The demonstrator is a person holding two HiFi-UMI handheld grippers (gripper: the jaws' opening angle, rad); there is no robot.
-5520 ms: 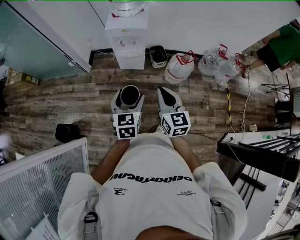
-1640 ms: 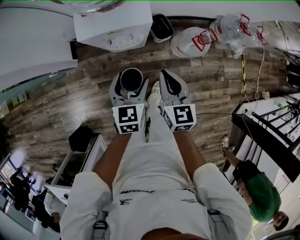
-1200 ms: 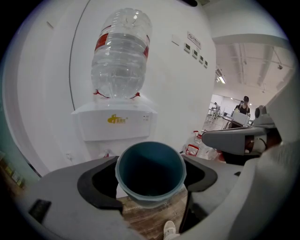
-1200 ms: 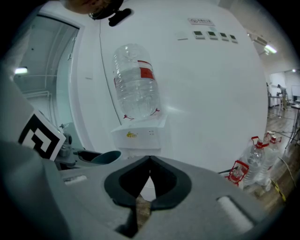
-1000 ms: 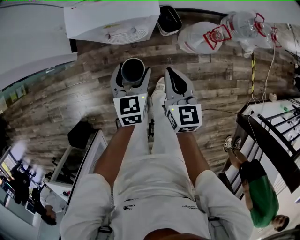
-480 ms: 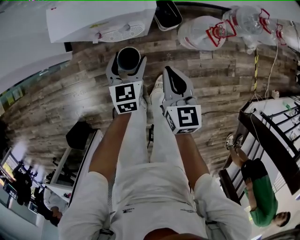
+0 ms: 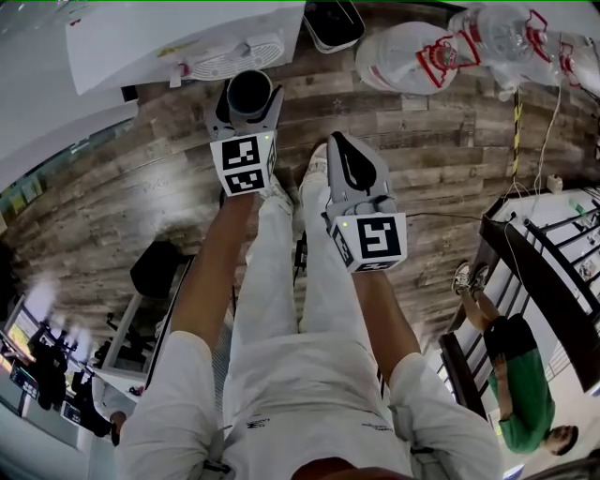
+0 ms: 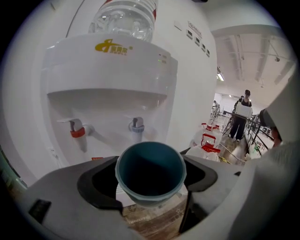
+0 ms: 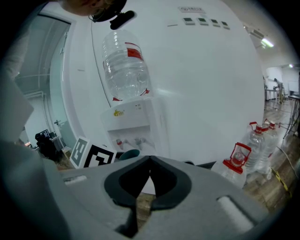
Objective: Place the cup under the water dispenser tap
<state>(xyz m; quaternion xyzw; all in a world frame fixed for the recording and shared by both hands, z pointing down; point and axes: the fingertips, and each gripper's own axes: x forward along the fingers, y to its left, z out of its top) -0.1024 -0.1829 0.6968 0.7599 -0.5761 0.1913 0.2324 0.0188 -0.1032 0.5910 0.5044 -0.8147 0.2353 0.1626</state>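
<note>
A teal cup sits upright between the jaws of my left gripper, which is shut on it. Right in front of the cup stands the white water dispenser, with a red tap to the left and a blue tap just above and behind the cup's rim. In the head view the left gripper with the cup reaches under the dispenser's front edge. My right gripper hangs further back, shut with nothing in it, its jaws touching at the tips.
Large water bottles lie on the wooden floor right of the dispenser, next to a black bin. A black box is at the left. A person in green stands by a dark table at the right.
My left gripper has carried the cup forward and down, close under the dispenser's taps. The right gripper has sunk slightly and stays behind.
</note>
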